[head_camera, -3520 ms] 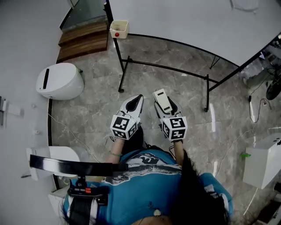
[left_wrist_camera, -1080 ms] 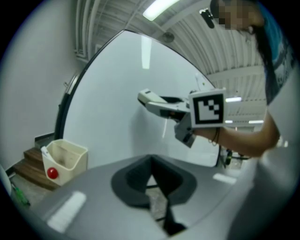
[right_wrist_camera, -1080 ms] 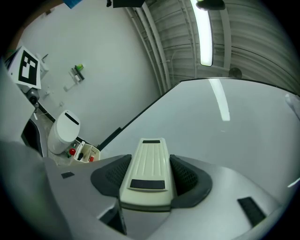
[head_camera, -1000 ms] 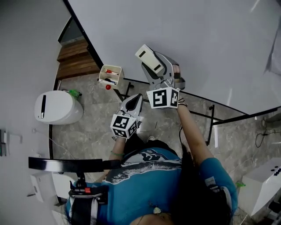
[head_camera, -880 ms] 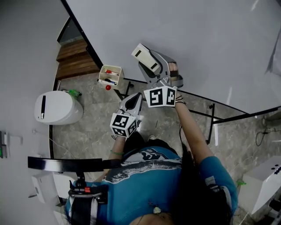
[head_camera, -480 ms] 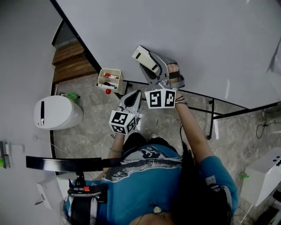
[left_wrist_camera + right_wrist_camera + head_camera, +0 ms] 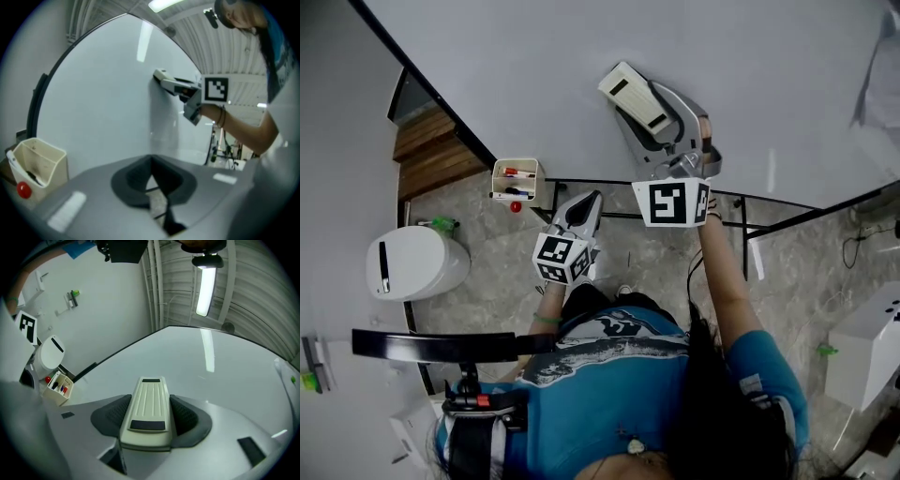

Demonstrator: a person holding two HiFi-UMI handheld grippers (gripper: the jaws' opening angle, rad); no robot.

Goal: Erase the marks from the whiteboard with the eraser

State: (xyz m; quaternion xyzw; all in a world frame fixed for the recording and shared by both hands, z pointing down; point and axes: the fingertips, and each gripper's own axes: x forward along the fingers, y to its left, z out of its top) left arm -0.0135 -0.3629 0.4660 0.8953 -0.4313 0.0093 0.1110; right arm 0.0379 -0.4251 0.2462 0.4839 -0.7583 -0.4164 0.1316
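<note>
The raised right gripper (image 7: 649, 105) clamps a cream eraser (image 7: 630, 91) between its jaws, the eraser's end meeting the whiteboard (image 7: 534, 66) above its lower edge. The left gripper (image 7: 584, 204), jaws closed and empty, hangs lower, near a marker holder (image 7: 514, 180) on the board's lower edge.

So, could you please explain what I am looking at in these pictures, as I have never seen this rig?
No robot: a person stands at a whiteboard, a hand-held gripper in each hand. The head view looks down from a camera on the person's head; the two gripper views look along each gripper's jaws. The right gripper clamps an eraser, raised to the board. The left gripper hangs lower, jaws together, empty. A tray of markers hangs at the board's edge.
</note>
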